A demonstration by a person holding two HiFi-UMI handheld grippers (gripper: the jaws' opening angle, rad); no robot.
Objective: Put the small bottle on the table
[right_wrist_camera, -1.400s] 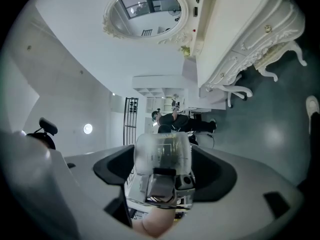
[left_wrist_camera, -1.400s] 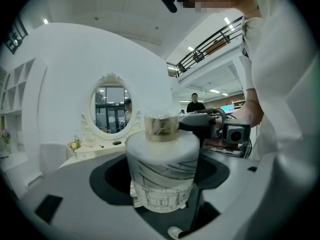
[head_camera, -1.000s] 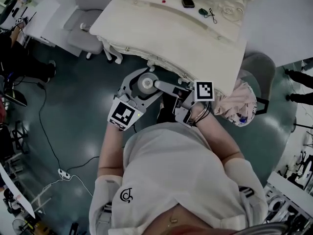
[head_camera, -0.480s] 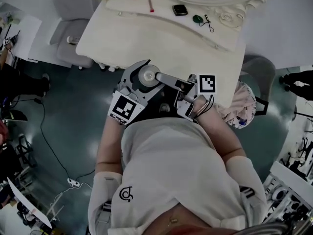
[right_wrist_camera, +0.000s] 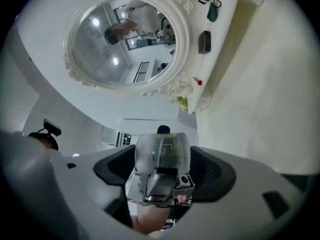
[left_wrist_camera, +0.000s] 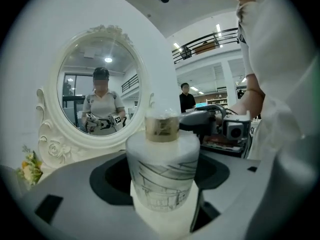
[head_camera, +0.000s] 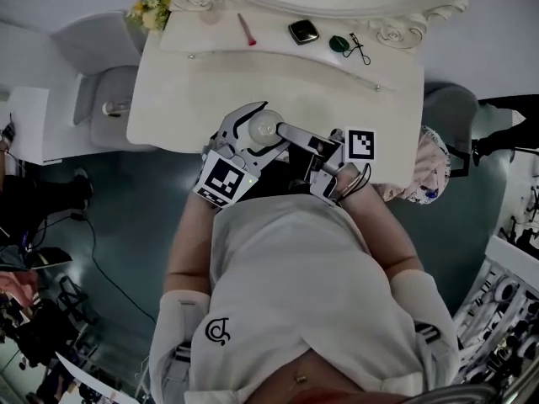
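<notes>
Head view first: where does the small bottle [head_camera: 263, 127] sit?

Over the near edge of the white counter [head_camera: 194, 91], right in front of the person's chest. Whether its base touches the counter, I can't tell from up there.

And the left tool [head_camera: 251, 139]?

Clenched on the bottle. The left gripper view shows the bottle upright between the two grey jaws, which grip it low on the frosted body with the line drawing of a building. The gold neck stands above them. A cream surface shows just under the base.

The right tool [head_camera: 288, 135] looks crowded in beside it.

It is. It sits on the person's right of the bottle, and its jaws reach across to that same bottle. In the right gripper view the frosted body fills the gap between the two dark pads and meets them on both sides, so this tool grips the bottle too. A grey part of the left tool shows just behind the bottle there.

So two tools, one bottle.

Yes, both are closed on it.

Anything else on the counter?

Well apart from the bottle, along the back by the oval mirror [left_wrist_camera: 97, 91], lie a slim pink stick [head_camera: 246, 29], a dark square case [head_camera: 303, 31] and a green pendant on a cord [head_camera: 341, 44]. Yellow flowers [head_camera: 147, 8] stand at the far left corner.
</notes>
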